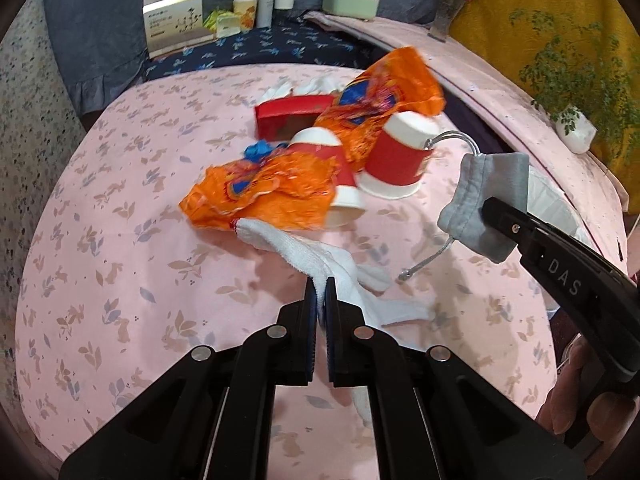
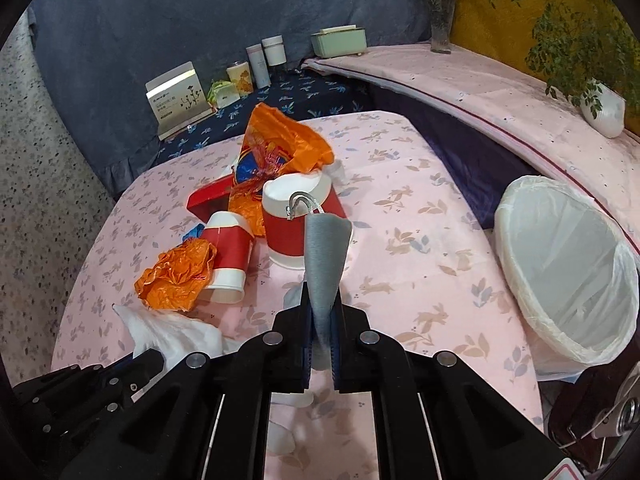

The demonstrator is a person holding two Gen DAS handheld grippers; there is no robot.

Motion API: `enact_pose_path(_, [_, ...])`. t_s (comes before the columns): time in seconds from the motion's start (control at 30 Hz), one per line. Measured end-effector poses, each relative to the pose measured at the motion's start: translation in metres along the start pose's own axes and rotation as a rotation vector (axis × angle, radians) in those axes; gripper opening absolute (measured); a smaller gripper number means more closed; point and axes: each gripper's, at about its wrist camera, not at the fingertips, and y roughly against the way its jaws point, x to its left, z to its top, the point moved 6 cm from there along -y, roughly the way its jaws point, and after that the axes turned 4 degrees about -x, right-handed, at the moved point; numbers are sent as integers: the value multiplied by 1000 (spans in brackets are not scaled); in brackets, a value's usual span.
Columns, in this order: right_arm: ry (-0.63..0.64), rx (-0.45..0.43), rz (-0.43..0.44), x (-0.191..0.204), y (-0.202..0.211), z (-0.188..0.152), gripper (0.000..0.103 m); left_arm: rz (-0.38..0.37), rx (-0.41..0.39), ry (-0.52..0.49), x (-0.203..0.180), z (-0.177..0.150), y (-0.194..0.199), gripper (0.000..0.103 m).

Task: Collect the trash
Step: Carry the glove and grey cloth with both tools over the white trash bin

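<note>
Left gripper (image 1: 320, 286) clenched on a white cloth (image 1: 296, 252). Right gripper (image 2: 323, 312) grasping a grey drawstring pouch (image 2: 325, 256), above the bench (image 2: 420, 248).

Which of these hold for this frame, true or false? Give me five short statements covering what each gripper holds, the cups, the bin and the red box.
1. The left gripper is shut on the white glove. True.
2. The right gripper holds a paper cup. False: its jaws are shut on the grey drawstring pouch.
3. Both red paper cups stand upright on their bases. False: they rest rim down or tipped over.
4. The lined bin sits to the right of the table. True.
5. The red box is inside the bin. False: it lies on the pink tablecloth.
</note>
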Motion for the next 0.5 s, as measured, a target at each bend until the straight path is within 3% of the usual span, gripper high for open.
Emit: enact_pose_path(0.5, [-112, -100, -122, -92, 50, 8, 7, -114, -108, -163, -108, 39, 29, 3])
